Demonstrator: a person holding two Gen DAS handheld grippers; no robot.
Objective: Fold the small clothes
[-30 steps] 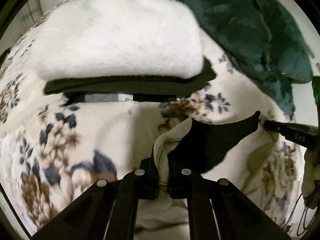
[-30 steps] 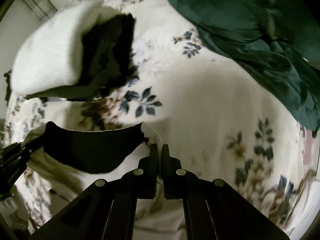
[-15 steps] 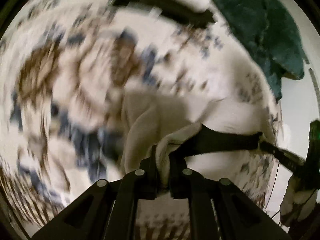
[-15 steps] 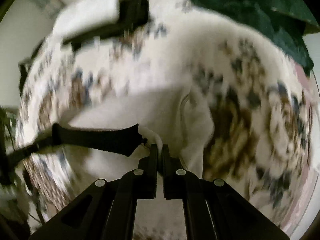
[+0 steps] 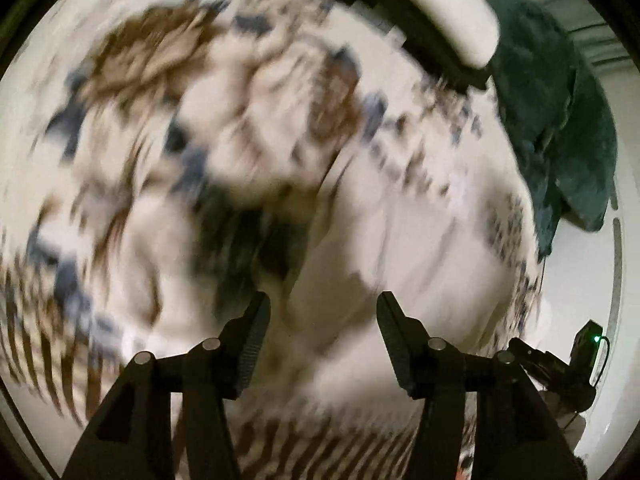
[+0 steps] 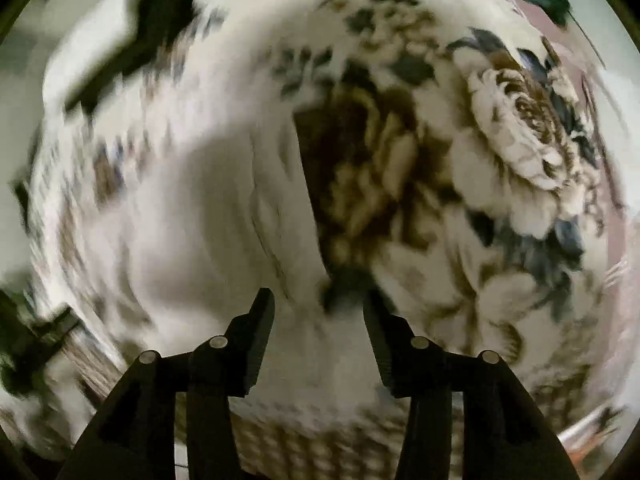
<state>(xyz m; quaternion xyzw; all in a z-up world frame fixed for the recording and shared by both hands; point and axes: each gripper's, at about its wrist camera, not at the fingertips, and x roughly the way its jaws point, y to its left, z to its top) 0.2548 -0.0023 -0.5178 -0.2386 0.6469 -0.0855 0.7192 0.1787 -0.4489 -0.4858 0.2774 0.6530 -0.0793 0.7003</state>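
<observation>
A cream garment (image 5: 400, 264) lies blurred on the floral blanket (image 5: 160, 100), just under and ahead of my left gripper (image 5: 323, 300). Its jaws are opening and stand apart, with no pad pressing on the cloth. In the right wrist view the same cream garment (image 6: 208, 220) spreads to the left of my right gripper (image 6: 318, 298). Those jaws are opening too, with only cloth lying below the gap. Both views are smeared by motion, so the garment's edges are hard to trace. The right gripper's body (image 5: 560, 364) shows at the lower right of the left wrist view.
A folded white-and-black stack (image 5: 432, 12) sits at the far side of the blanket, and shows blurred at the upper left (image 6: 152, 20) of the right wrist view. A dark green cloth heap (image 5: 560, 120) lies at the right. The flowered blanket (image 6: 520, 120) extends to the right.
Both grippers were shut on the cream garment's dark-lined edge, stretching it between them. They swung across the blanket, and now both sets of jaws have parted and the garment lies loose.
</observation>
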